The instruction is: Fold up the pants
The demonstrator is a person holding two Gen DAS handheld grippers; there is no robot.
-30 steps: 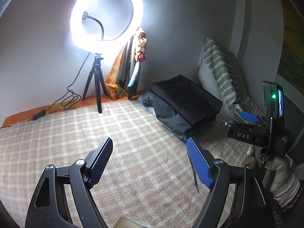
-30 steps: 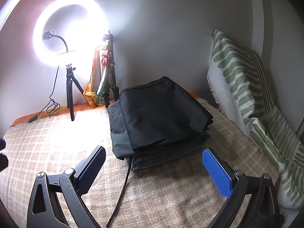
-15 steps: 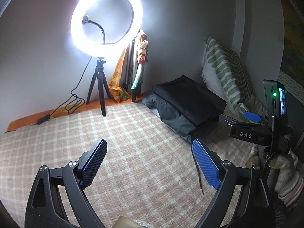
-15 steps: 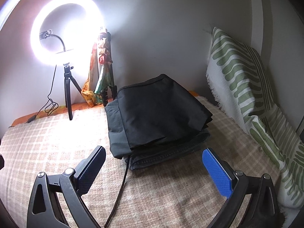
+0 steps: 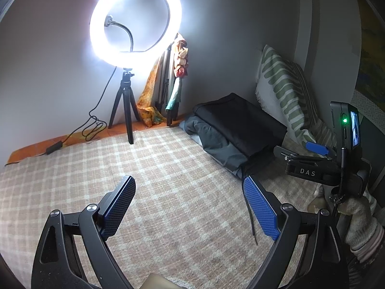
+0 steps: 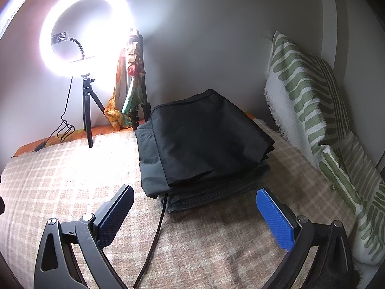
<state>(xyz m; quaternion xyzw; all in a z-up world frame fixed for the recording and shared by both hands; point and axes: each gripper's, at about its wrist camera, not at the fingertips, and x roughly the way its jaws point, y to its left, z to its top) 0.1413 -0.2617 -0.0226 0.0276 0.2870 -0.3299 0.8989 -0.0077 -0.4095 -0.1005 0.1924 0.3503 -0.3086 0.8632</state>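
Left gripper (image 5: 190, 209) had drawn back slightly from folded pants (image 6: 204, 144); right gripper (image 6: 195, 216) unmoved; both fingers spread wide, empty, touching nothing.

From the left wrist we look low across the checked blanket (image 5: 168, 168) toward the wall, with the ring light (image 5: 134, 16) at upper centre. The right wrist sits nearer the folded pants (image 6: 204, 144), mid-frame. Both views share light, pants and striped pillow (image 6: 312, 96).
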